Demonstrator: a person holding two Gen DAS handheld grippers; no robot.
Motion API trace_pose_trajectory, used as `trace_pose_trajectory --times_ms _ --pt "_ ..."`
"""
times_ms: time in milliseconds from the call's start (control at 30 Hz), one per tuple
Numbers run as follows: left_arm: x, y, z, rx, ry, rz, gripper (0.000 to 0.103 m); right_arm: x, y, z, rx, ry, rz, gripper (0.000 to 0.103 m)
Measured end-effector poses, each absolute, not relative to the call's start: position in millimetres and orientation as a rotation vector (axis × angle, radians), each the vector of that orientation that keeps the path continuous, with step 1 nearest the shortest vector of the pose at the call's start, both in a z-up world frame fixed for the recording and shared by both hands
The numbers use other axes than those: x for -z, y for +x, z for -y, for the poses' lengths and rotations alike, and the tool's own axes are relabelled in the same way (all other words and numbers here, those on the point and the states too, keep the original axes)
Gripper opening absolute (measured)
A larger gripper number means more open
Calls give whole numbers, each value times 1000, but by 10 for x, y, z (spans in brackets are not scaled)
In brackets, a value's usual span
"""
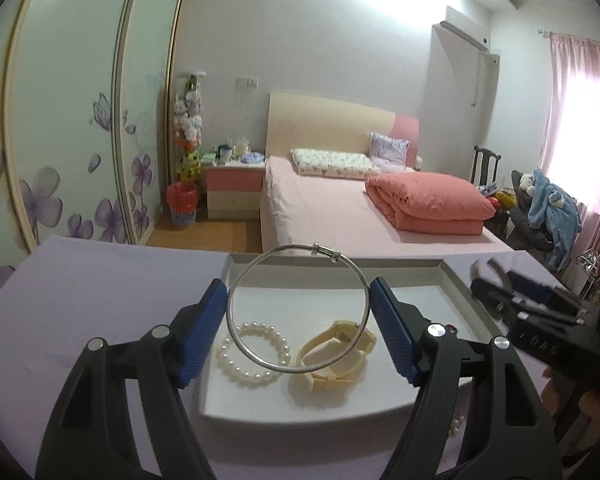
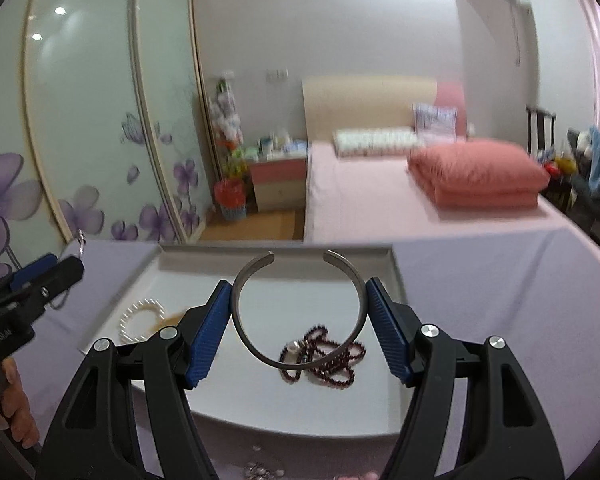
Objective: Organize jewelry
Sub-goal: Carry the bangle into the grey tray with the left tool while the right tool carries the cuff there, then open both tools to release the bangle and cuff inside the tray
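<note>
Silver bangle [image 1: 298, 308] clamped in your left hand-held gripper [image 1: 298, 332], open cuff [image 2: 298, 308] in your right hand-held gripper [image 2: 298, 332], both above the white tray [image 1: 456, 284]. Pearl bracelet [image 1: 254, 354], watch [image 1: 336, 354], garnet beads [image 2: 324, 360] already inside; loose pieces remain on the surface [image 2: 480, 280].

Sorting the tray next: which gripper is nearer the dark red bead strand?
Right. The right gripper hovers directly over the dark red bead strand; the left gripper sits over the pearl bracelet.

Silver rings between blue pads, over a white tray

Thin silver bangle [image 1: 298, 308] above white pearl bracelet [image 1: 255, 354] and cream watch [image 1: 338, 350]; grey open cuff [image 2: 300, 312] above dark-red bead string [image 2: 324, 358]; lilac tablecloth [image 1: 100, 280].
</note>
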State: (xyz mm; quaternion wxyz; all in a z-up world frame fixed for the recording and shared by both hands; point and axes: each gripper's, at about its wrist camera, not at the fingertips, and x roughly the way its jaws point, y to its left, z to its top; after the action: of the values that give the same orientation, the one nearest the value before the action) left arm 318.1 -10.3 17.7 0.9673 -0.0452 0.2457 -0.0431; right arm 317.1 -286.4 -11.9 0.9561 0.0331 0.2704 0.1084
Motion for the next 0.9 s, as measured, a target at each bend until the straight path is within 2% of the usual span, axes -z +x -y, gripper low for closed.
trace_pose_trajectory --times_ms 200,333,900 --pt "39 3413 161 95 -98 -560 71 371 3389 2858 -233 94 -668 68" --pt "150 3542 167 96 -99 -597 71 374 3372 2862 -248 84 -666 79" --pt "339 3883 122 70 -144 -674 74 309 3421 3013 -252 145 -653 79"
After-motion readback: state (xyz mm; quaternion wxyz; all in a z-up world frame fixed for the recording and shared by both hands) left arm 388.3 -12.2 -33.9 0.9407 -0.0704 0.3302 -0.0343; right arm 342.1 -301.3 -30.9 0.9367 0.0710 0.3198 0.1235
